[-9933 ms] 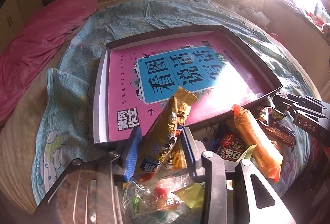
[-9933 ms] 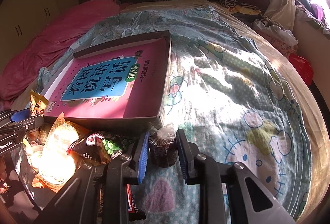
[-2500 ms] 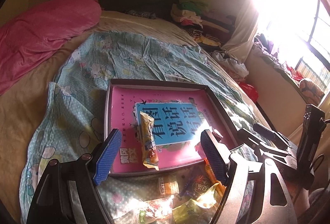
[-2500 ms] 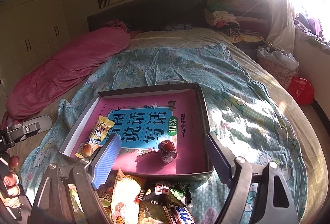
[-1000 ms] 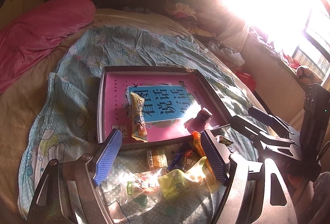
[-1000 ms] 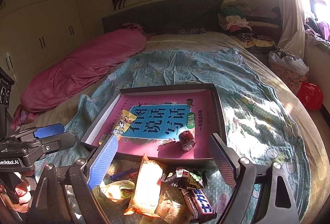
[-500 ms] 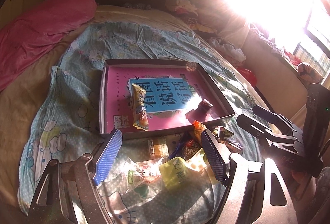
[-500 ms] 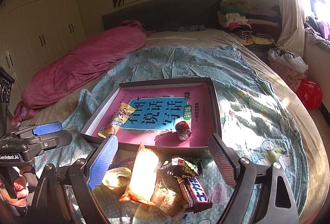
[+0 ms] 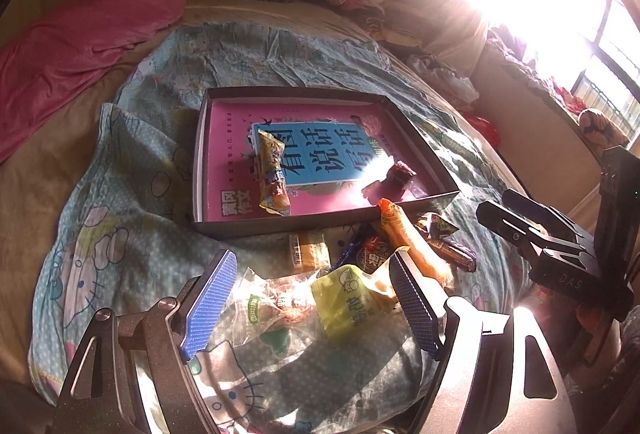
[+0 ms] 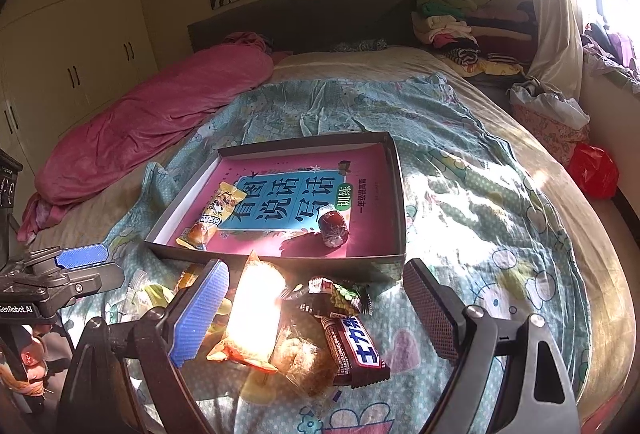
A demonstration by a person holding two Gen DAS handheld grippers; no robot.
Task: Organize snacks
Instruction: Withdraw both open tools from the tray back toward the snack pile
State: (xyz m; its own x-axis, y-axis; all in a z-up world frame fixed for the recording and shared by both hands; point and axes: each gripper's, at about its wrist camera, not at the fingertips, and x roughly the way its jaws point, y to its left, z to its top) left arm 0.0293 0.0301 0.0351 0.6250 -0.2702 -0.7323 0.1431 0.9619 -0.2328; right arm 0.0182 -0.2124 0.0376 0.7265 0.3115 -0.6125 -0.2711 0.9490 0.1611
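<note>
From the left wrist camera, a dark box (image 9: 325, 224) sat on the blue blanket (image 9: 132, 234). A pink book (image 9: 308, 150) lay flat in the box. On the book lay a long yellow snack (image 9: 272, 172) and a small dark snack (image 9: 396, 178), well apart. The other snacks (image 9: 360, 266) lay in a pile on the blanket, just in front of the box. The left gripper (image 9: 312, 308) was wide open above a clear bag and a green packet (image 9: 352, 304), holding nothing.

From the right wrist camera, the same box (image 10: 396, 194) held the book (image 10: 296, 202), the yellow snack (image 10: 214, 216) and the dark snack (image 10: 332, 226). The right gripper (image 10: 316, 310) was wide open too and held nothing. A chocolate bar (image 10: 356, 350) and an orange packet (image 10: 256, 318) lay below it, outside the box.
</note>
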